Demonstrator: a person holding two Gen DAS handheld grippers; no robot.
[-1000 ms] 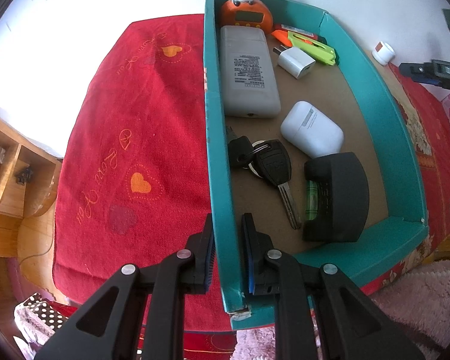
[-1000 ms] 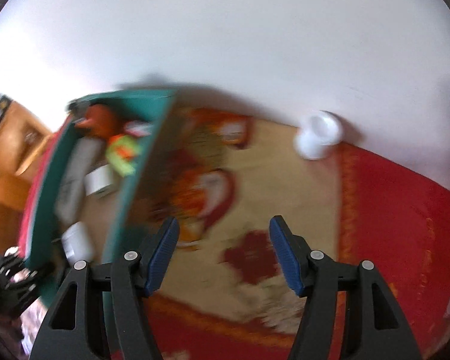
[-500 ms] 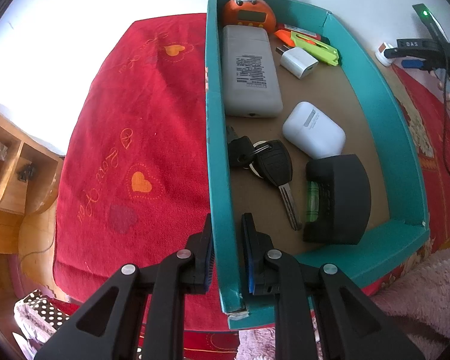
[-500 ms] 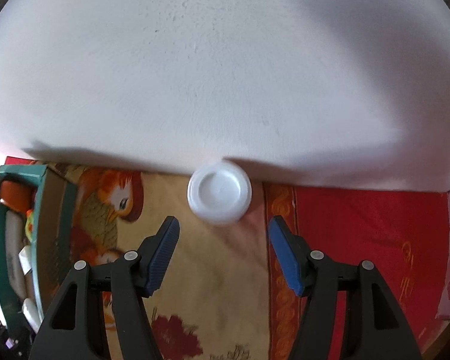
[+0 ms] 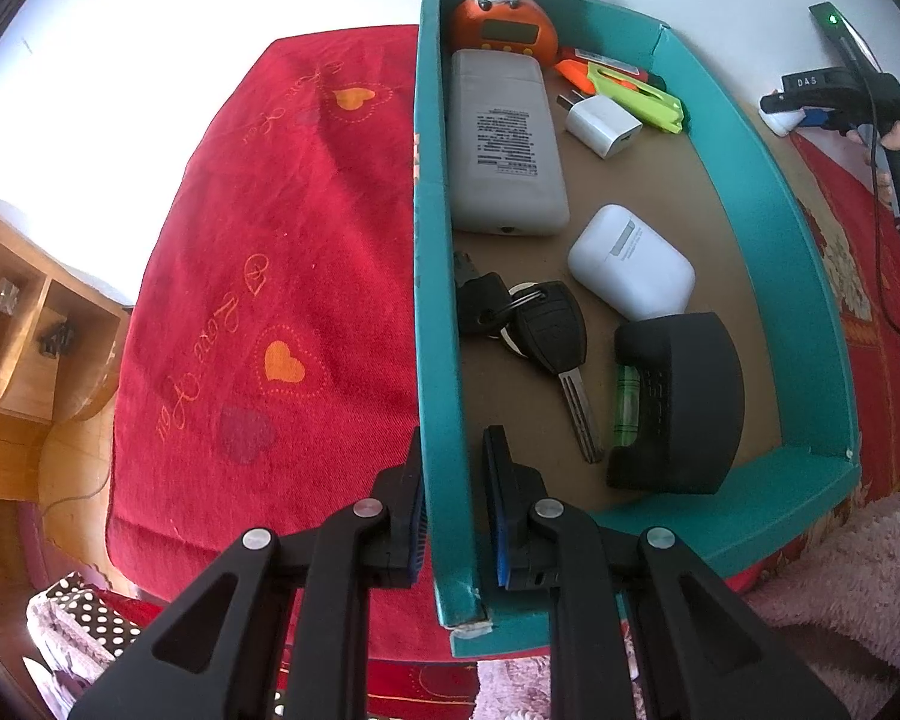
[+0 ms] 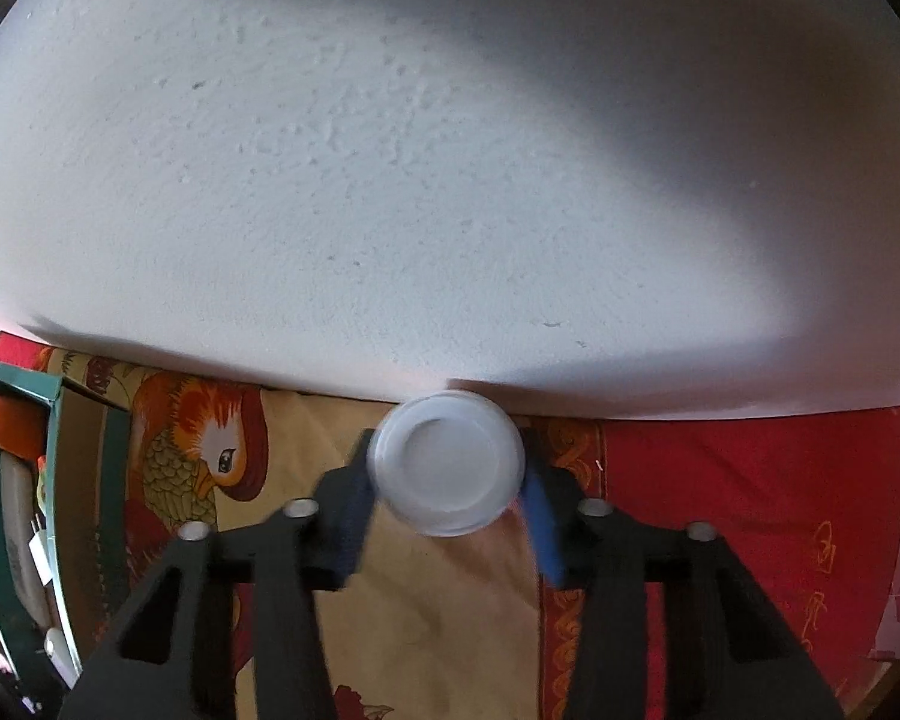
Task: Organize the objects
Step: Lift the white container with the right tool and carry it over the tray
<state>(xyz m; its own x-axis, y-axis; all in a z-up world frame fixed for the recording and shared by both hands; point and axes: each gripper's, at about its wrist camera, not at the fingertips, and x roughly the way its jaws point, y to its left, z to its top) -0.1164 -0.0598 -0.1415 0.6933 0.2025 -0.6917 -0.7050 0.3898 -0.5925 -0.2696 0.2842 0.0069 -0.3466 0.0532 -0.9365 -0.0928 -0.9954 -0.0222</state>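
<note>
Jar (image 6: pixel 448 471), white and round with its lid facing you, sits at the far edge of the table against the white wall (image 6: pixel 450 180), on the patterned cloth with the bird print (image 6: pixel 204 456). Your right gripper (image 6: pixel 448 498) straddles it: one blue pad (image 6: pixel 354 516) lies at its left flank, the other at its right, and the jaws are spread about as wide as the jar. The view is blurred, so you cannot tell whether the pads touch it. In your left wrist view the same jar (image 5: pixel 781 120) shows as a small white shape beyond the tray's right wall, between the right gripper's fingers.

Your left gripper (image 5: pixel 453 504) is pinching the left wall of the teal tray (image 5: pixel 435 300) near its near-left corner, one finger outside, one inside, pressed against the cardboard. Inside the tray, the orange monkey clock (image 5: pixel 501 18) stands in the far-left corner, with the grey power bank (image 5: pixel 504 144) lying along the left wall just in front of it. The white charger plug (image 5: pixel 600 123) and the green and orange utility knives (image 5: pixel 624 90) lie towards the far-right corner. The white earbud case (image 5: pixel 630 264) sits mid-tray, the car keys (image 5: pixel 534 330) lie beside the left wall, and the black holder (image 5: pixel 678 402) rests near the front wall, touching the earbud case. The tray stands on a red cloth with hearts (image 5: pixel 282 300), and a wooden shelf (image 5: pixel 24 324) shows off the table's left edge.
</note>
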